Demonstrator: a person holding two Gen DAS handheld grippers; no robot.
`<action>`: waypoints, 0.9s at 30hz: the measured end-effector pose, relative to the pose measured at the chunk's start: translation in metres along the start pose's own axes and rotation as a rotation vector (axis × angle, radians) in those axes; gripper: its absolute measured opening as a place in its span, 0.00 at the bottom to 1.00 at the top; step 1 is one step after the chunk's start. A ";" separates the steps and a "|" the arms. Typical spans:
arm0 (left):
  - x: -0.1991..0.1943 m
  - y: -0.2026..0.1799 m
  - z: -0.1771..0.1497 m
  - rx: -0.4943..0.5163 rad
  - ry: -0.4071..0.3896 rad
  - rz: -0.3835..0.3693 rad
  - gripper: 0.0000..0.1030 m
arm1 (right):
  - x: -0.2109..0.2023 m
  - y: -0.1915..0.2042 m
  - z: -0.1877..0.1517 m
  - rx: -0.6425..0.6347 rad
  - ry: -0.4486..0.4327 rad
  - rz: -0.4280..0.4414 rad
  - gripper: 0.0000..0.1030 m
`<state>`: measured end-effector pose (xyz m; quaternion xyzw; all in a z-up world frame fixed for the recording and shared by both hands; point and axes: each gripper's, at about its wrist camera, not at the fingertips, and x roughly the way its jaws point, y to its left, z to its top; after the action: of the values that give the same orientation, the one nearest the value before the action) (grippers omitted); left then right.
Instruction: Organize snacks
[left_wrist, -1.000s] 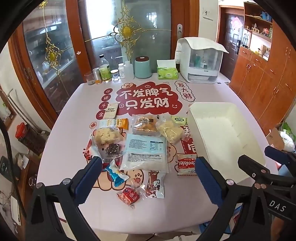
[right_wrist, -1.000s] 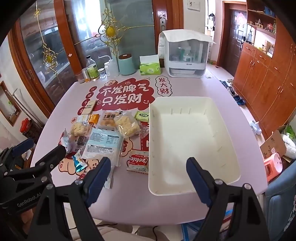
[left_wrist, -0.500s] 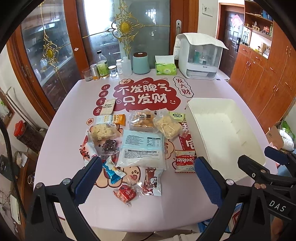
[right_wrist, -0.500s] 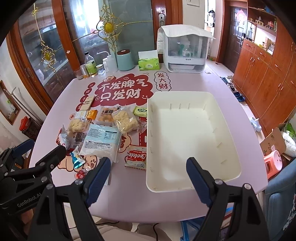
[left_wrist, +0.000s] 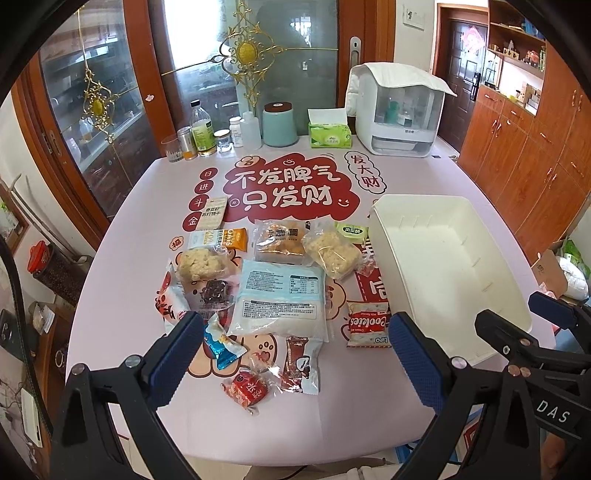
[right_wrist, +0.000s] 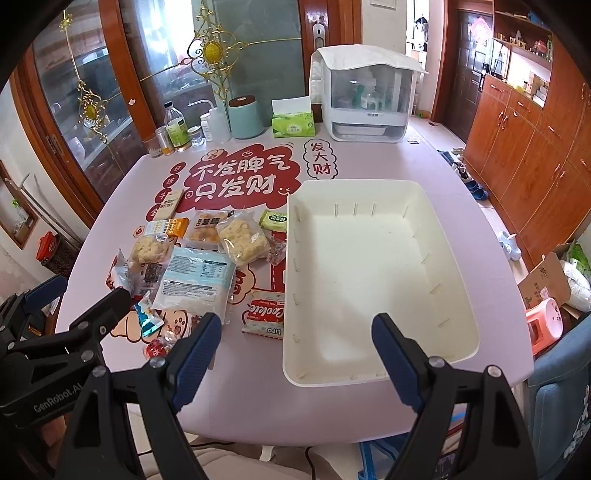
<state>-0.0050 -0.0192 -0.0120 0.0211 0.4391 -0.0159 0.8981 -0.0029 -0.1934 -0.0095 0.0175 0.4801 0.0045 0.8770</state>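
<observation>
Both claws hang wide open and empty above the near edge of the tabletop (left_wrist: 147, 206); the left claw (left_wrist: 295, 354) faces the snacks, the right claw (right_wrist: 295, 354) the empty white bin (right_wrist: 454, 258); the packets lie crowded to the bin's left, several overlapping; the big pale-blue pouch (left_wrist: 280, 295) lies just beside the Cookies packet (left_wrist: 367, 325) and the red candy (left_wrist: 245, 386); slippery, crinkly wrappers could probably slide from a pinch, or a careless grab could drag a neighbour along.
</observation>
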 end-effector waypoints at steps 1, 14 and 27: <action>0.000 0.000 0.000 0.000 0.000 0.000 0.96 | 0.000 0.000 0.000 0.000 0.000 0.000 0.82; 0.003 -0.004 0.002 0.000 0.006 0.000 0.96 | 0.006 -0.002 0.001 0.001 0.006 0.003 0.82; 0.005 -0.005 0.003 0.000 0.010 0.000 0.96 | 0.008 -0.002 0.001 -0.001 0.008 0.006 0.82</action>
<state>0.0002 -0.0244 -0.0148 0.0212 0.4436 -0.0157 0.8958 0.0026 -0.1950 -0.0154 0.0187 0.4834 0.0073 0.8751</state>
